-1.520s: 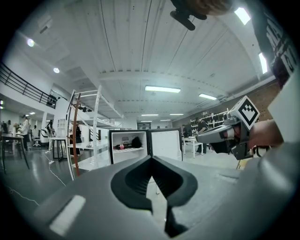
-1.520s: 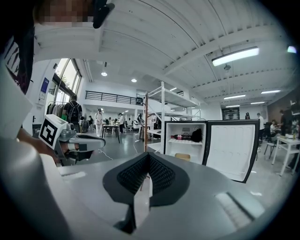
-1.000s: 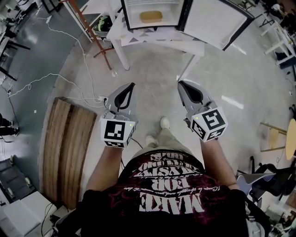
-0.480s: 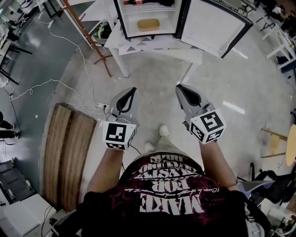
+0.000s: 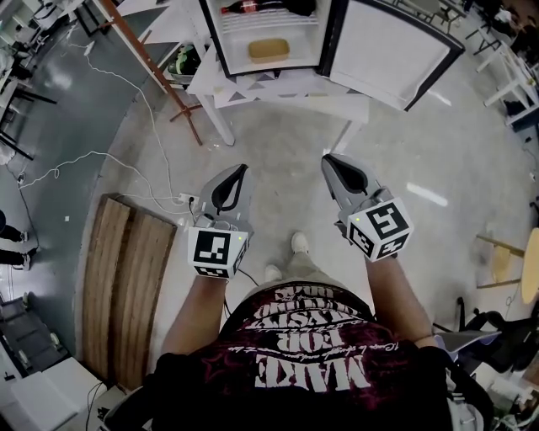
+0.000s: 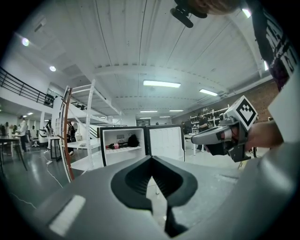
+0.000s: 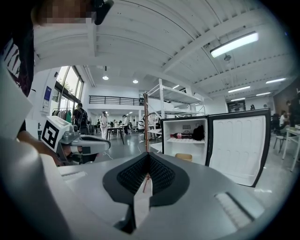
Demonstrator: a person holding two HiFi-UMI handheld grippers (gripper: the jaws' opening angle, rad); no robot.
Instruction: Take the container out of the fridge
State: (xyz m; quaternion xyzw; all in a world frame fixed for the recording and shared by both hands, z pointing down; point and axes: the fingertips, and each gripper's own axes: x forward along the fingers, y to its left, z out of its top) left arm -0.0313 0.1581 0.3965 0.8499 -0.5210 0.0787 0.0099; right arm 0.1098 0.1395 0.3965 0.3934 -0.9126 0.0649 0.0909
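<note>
The small fridge (image 5: 221,50) stands on a white table ahead, with its door (image 5: 389,49) swung open to the right. A tan container (image 5: 269,49) lies on the lower shelf and also shows in the right gripper view as the container (image 7: 183,157). A cola bottle (image 5: 253,8) lies on the upper shelf. My left gripper (image 5: 243,167) and right gripper (image 5: 325,157) are held side by side over the floor, well short of the fridge. Both are shut with nothing in them. In the left gripper view the gripper's own body hides the container.
The white table (image 5: 286,84) carries the fridge on angled legs. A red-brown stand (image 5: 152,63) and white cables (image 5: 93,156) are at the left, with wooden boards (image 5: 118,278) on the floor. People and shelving (image 7: 173,101) fill the hall behind.
The fridge has slid lower in the head view and shows more of its inside, bottle included, so I have come closer. Both grippers stay shut in front of me.
</note>
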